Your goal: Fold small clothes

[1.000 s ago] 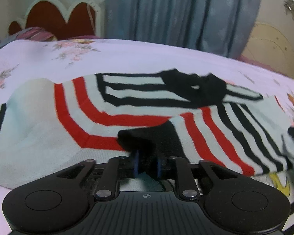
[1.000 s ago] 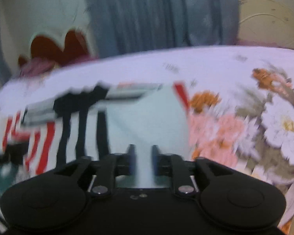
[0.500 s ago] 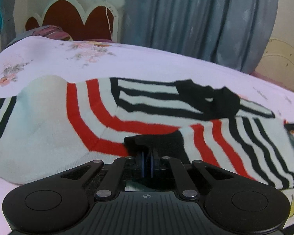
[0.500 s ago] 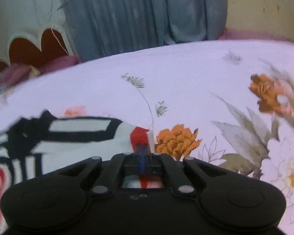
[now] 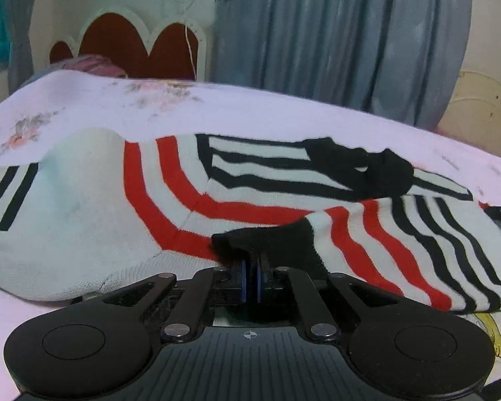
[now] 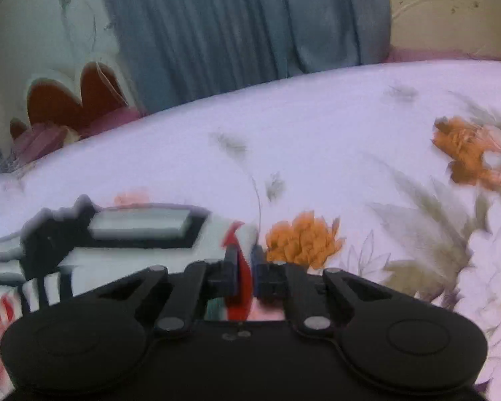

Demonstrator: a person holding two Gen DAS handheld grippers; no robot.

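Observation:
A knitted sweater (image 5: pixel 93 220) with white, red and black stripes lies spread on the bed. In the left wrist view my left gripper (image 5: pixel 250 269) is shut on a black cuff (image 5: pixel 277 237) folded over the sweater's near edge. In the right wrist view the sweater (image 6: pixel 133 244) lies to the left, blurred. My right gripper (image 6: pixel 245 262) sits at the sweater's right end with the red-edged corner (image 6: pixel 233 238) between its pads. Its jaws are opening slightly, and the red cloth still fills the gap.
The bed is covered by a pale floral sheet (image 6: pixel 317 140) with orange flowers (image 6: pixel 300 237) just right of the right gripper. A red scalloped headboard (image 5: pixel 133 46) and pillows (image 5: pixel 90 65) stand at the back left, and a grey-blue curtain (image 5: pixel 334 33) hangs behind.
The left jaws closed on the black cuff and have held it since. The right gripper slid right along the sweater to its red corner and closed on it.

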